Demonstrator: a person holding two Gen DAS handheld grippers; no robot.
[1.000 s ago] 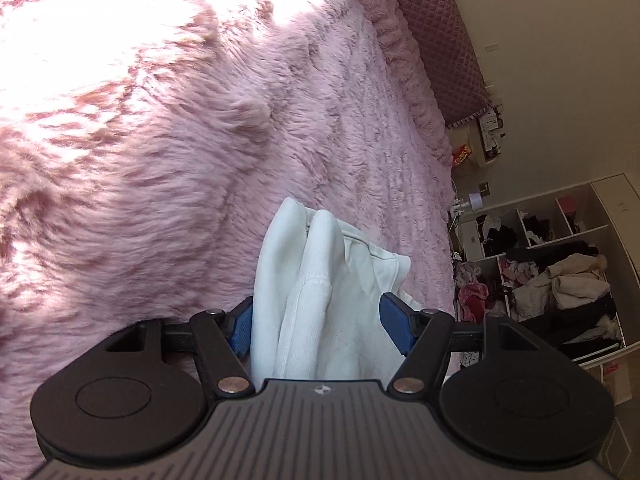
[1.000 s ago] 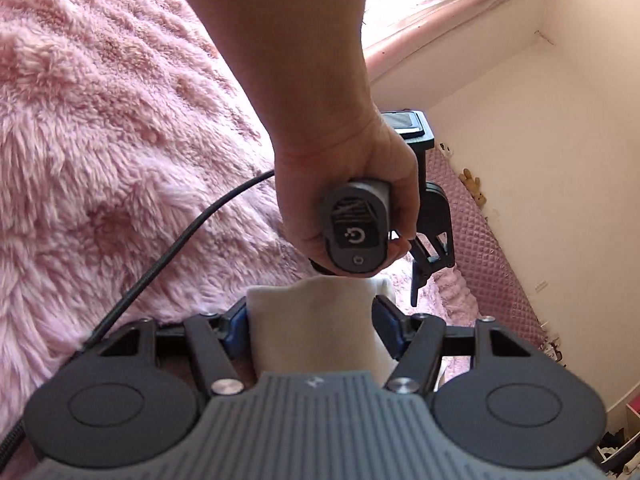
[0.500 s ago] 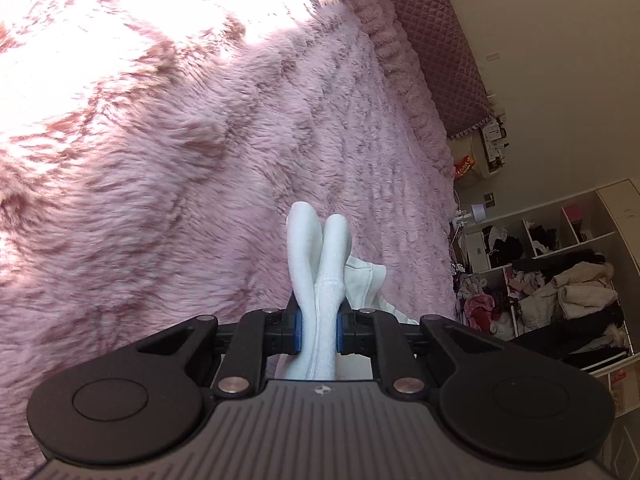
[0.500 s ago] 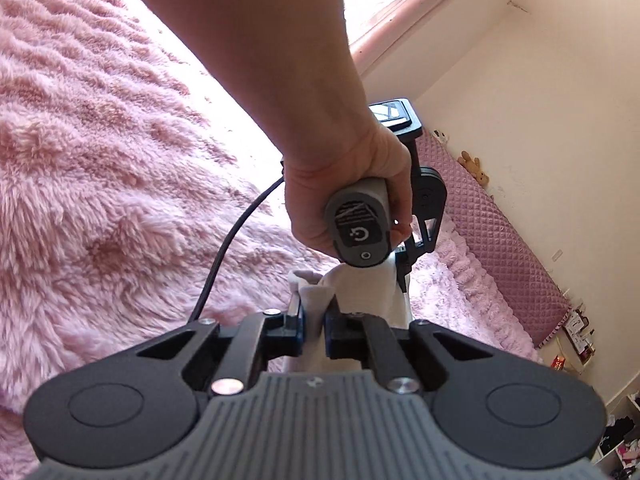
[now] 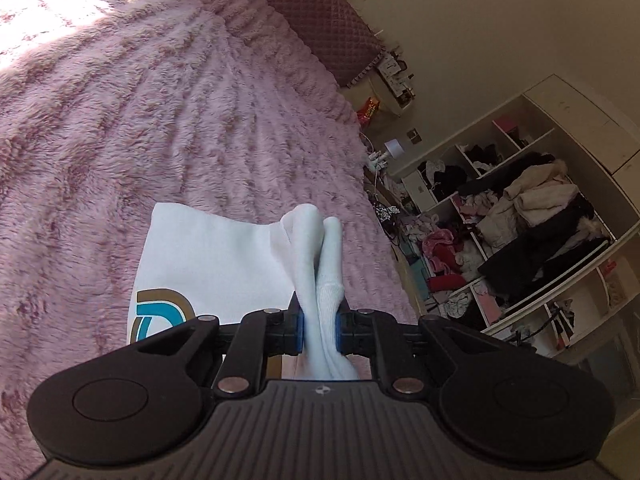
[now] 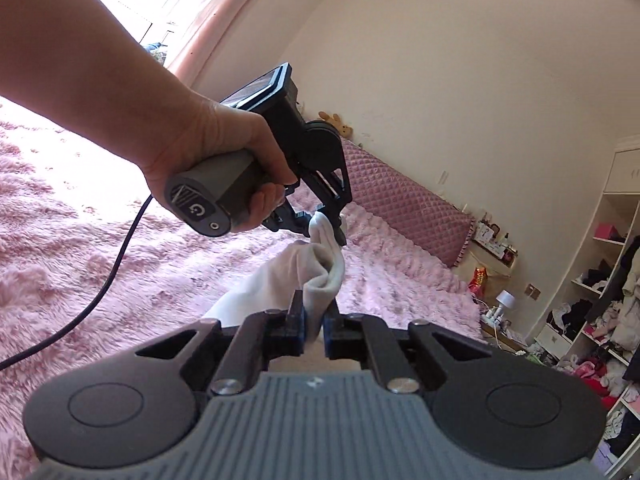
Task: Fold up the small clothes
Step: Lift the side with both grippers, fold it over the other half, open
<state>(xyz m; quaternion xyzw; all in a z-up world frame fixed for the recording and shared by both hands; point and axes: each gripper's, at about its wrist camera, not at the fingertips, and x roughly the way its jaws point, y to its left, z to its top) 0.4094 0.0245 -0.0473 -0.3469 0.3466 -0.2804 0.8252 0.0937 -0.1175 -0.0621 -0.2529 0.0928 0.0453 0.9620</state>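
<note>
Pink bed (image 5: 168, 112): both grippers pinch white garment (image 5: 224, 264) edge.

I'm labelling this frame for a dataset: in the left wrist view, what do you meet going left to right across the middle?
Pink fluffy blanket → white garment with its teal and tan logo → its bunched edge pinched in the left tongs → open shelves stuffed with clothes.
</note>
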